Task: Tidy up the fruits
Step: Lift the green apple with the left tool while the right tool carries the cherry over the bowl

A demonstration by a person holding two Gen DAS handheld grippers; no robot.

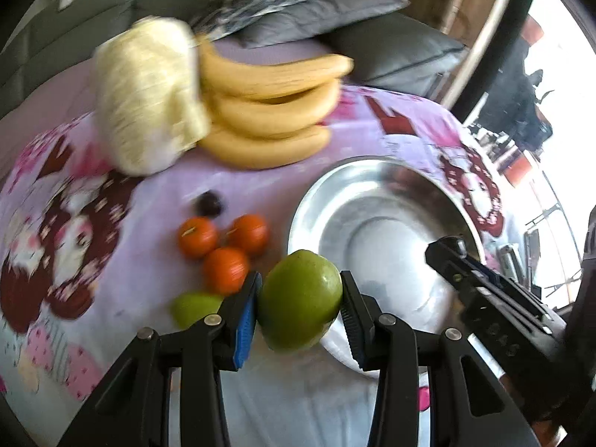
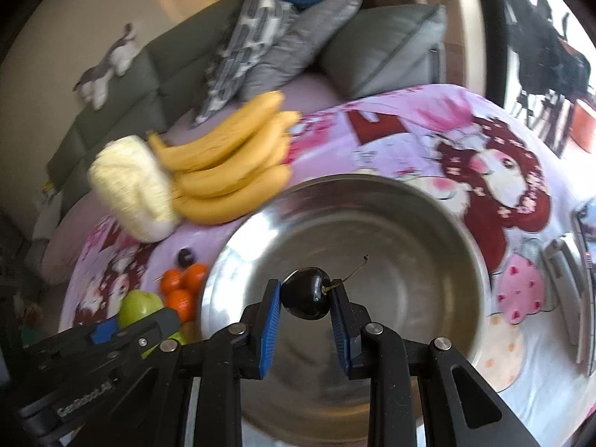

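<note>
My left gripper [image 1: 301, 300] is shut on a green apple [image 1: 300, 300] and holds it by the near left rim of the steel bowl [image 1: 331, 193]. My right gripper [image 2: 306, 300] is shut on a dark cherry [image 2: 305, 292] with a stem, above the inside of the bowl [image 2: 439, 223]. On the bedspread lie a banana bunch [image 1: 272, 108], three small oranges [image 1: 223, 249], a second dark cherry [image 1: 209, 204] and another green fruit [image 1: 193, 307]. The left gripper and its apple [image 2: 139, 307] show at the lower left of the right wrist view.
A pale cabbage-like bundle [image 1: 149, 97] lies against the bananas. Grey pillows [image 1: 320, 15] and a sofa back stand behind. The right gripper [image 1: 484, 283] reaches over the bowl's right side. The purple patterned bedspread [image 1: 74, 223] covers the surface.
</note>
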